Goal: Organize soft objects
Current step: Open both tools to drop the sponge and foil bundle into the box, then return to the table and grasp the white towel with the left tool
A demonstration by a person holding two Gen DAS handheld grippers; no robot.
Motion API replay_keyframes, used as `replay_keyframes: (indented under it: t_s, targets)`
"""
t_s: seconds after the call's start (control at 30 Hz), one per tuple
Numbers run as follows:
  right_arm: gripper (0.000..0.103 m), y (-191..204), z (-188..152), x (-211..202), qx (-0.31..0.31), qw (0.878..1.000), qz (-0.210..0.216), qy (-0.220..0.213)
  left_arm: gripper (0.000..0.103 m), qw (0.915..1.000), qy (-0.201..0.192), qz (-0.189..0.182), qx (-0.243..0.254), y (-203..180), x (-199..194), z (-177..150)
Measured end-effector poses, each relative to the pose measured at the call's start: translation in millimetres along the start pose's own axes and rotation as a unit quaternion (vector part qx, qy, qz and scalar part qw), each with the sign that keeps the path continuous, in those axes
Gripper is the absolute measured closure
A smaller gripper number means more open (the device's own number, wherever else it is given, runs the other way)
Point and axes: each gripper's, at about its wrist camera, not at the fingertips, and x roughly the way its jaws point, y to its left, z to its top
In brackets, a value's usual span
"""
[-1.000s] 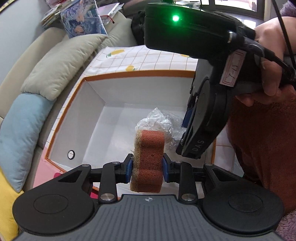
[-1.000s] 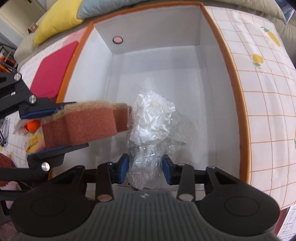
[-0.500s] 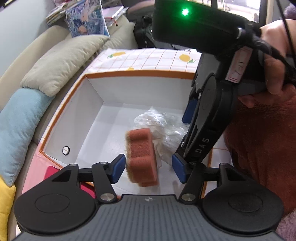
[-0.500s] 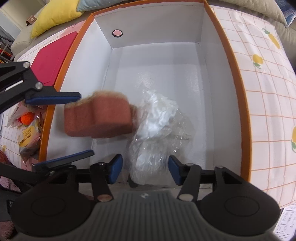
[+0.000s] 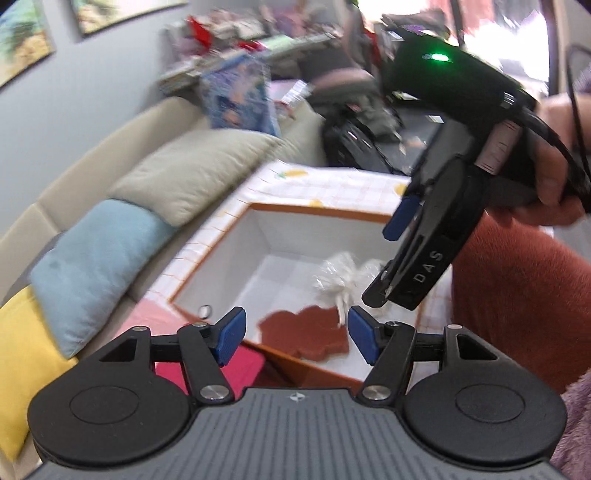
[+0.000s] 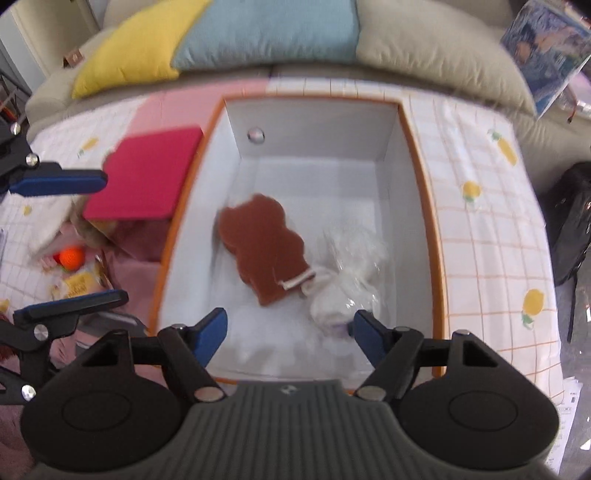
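Observation:
A brown sponge lies flat on the floor of the white box with an orange rim, next to a clear plastic-wrapped bundle. Both also show in the left wrist view: the sponge and the bundle inside the box. My left gripper is open and empty above the box's near edge; it shows at the left of the right wrist view. My right gripper is open and empty above the box; it shows in the left wrist view.
A red flat pad lies left of the box, with an orange ball and small items below it. Yellow, blue and beige cushions line the sofa behind. A black bag sits at right.
Both grippers opened and let go: the sponge dropped from my left gripper and the bundle from my right. Both now lie in the box, and both grippers have risen away.

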Motion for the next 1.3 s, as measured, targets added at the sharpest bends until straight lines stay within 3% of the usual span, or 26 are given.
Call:
replay_keyframes:
  t_s: [0.23, 0.33, 0.47, 0.63, 0.87, 1.07, 1.3]
  targets:
    - [0.026, 52.7, -14.9, -34.6, 0.002, 0.993, -0.006, -0.117, 0.028, 0.9905, -0.037, 0.062, -0.117, 23.8, -44.7, -25.7]
    - [0.026, 77.3, -21.8, -39.1, 0.009, 0.989, 0.010, -0.145, 0.028, 0.9822, -0.035, 0.085, -0.164, 34.4, -56.3, -42.6]
    - [0.026, 110.4, -30.3, -40.8, 0.010, 0.986, 0.032, -0.160, 0.028, 0.9649, -0.019, 0.110, -0.238, 49.0, -65.7, -68.8]
    - [0.025, 141.9, -37.9, -29.0, 0.023, 0.985, 0.049, -0.162, 0.028, 0.9477, 0.008, 0.116, -0.297, 61.4, -72.1, -104.7]
    - [0.025, 175.3, -44.0, -2.8, -0.002, 0.992, 0.046, -0.121, 0.029, 0.9132, 0.058, 0.122, -0.385, 76.6, -70.9, -150.9]
    - [0.025, 183.5, -44.1, 18.4, -0.016, 0.995, 0.032, -0.096, 0.029, 0.9021, 0.049, 0.131, -0.408, 83.5, -73.5, -169.3]
    - [0.025, 194.1, -34.4, 39.8, -0.023, 0.996, 0.039, -0.077, 0.028, 0.9007, 0.065, 0.164, -0.397, 97.0, -61.3, -176.9]
